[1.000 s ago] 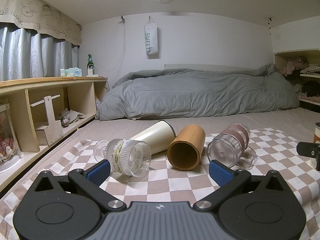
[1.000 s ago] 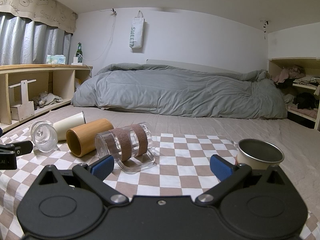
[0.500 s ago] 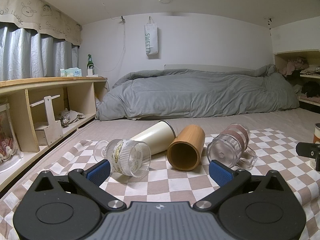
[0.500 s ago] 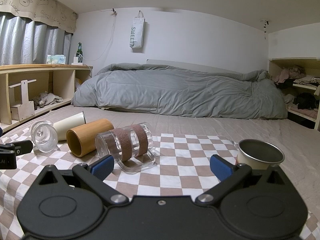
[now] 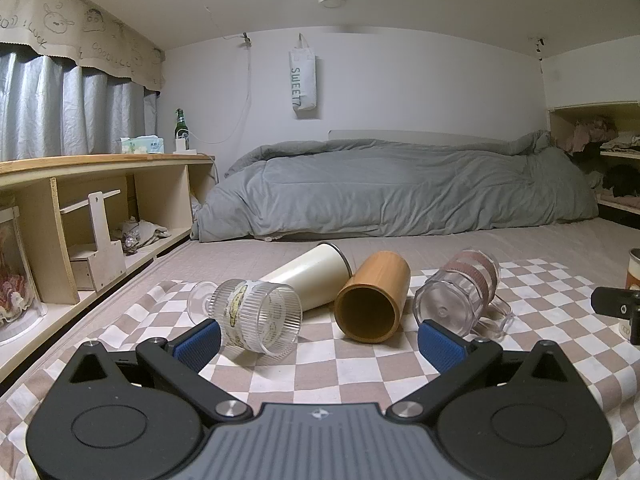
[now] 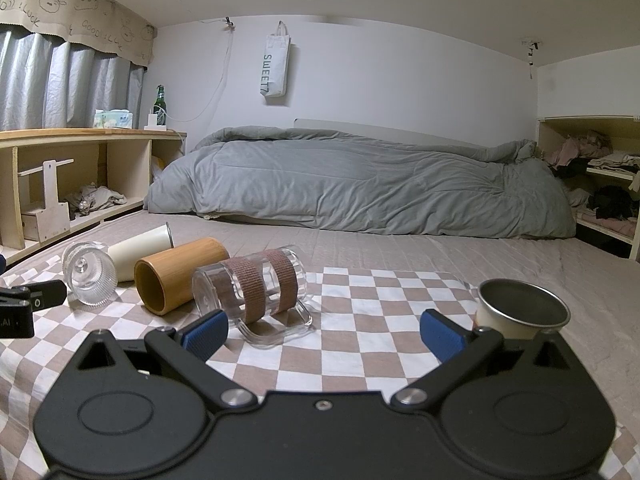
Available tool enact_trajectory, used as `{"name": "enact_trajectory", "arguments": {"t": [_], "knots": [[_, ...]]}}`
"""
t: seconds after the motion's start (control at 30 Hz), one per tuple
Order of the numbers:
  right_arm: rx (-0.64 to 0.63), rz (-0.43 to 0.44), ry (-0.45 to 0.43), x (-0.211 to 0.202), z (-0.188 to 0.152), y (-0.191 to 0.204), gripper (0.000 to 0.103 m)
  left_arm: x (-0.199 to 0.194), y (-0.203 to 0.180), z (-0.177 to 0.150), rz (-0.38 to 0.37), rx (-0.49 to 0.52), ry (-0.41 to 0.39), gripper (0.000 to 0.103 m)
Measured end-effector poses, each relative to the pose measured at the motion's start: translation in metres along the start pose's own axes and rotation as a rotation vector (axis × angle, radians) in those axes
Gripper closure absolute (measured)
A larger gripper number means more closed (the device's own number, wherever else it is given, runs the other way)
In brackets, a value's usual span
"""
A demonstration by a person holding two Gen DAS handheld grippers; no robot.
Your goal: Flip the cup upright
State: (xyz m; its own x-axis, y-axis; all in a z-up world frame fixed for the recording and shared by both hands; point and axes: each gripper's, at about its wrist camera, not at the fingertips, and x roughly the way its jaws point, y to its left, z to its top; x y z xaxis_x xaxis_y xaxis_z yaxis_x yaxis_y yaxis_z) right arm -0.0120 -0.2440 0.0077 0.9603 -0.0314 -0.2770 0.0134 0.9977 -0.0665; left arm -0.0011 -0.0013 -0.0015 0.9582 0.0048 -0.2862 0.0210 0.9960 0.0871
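Cups lie tipped on the checkered cloth (image 5: 360, 364) before you: ribbed glass cup (image 5: 256, 322), bamboo cup (image 5: 370, 302), banded mug (image 6: 250, 286), white tumbler (image 5: 308, 274) partly hidden behind. Your left gripper (image 5: 320, 340) and right gripper (image 6: 324, 330) gape wide, holding nothing.

The left gripper (image 5: 319, 344) has black arms, 2 blue ribbed pads (image 5: 199, 341), silver pivot screws and a grey ridged body. The right gripper (image 6: 323, 332) is alike, but all black.
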Motion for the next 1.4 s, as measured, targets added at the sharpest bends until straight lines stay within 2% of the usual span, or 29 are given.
{"name": "enact_trajectory", "arguments": {"t": [0.43, 0.7, 1.0, 1.2, 1.27, 1.4], "knots": [[0.009, 0.002, 0.006, 0.003, 0.004, 0.004, 0.0, 0.005, 0.0, 0.004, 0.022, -0.015, -0.006, 0.0], [0.095, 0.064, 0.052, 0.028, 0.022, 0.023, 0.0, 0.008, 0.011, 0.004, 0.063, -0.041, -0.028, 0.0], [0.331, 0.161, 0.208, 0.096, 0.051, 0.041, 0.0, 0.013, 0.026, 0.001, 0.096, -0.072, -0.027, 0.0], [0.583, 0.197, 0.377, 0.149, 0.048, 0.048, 0.006, 0.017, 0.036, -0.001, 0.101, -0.102, -0.018, 0.0], [0.658, 0.196, 0.426, 0.163, 0.044, 0.052, 0.011, 0.017, 0.039, -0.002, 0.1, -0.11, -0.014, 0.0], [0.726, 0.117, 0.452, 0.179, 0.041, 0.062, 0.009, 0.016, 0.041, -0.003, 0.101, -0.121, -0.01, 0.0]]}}
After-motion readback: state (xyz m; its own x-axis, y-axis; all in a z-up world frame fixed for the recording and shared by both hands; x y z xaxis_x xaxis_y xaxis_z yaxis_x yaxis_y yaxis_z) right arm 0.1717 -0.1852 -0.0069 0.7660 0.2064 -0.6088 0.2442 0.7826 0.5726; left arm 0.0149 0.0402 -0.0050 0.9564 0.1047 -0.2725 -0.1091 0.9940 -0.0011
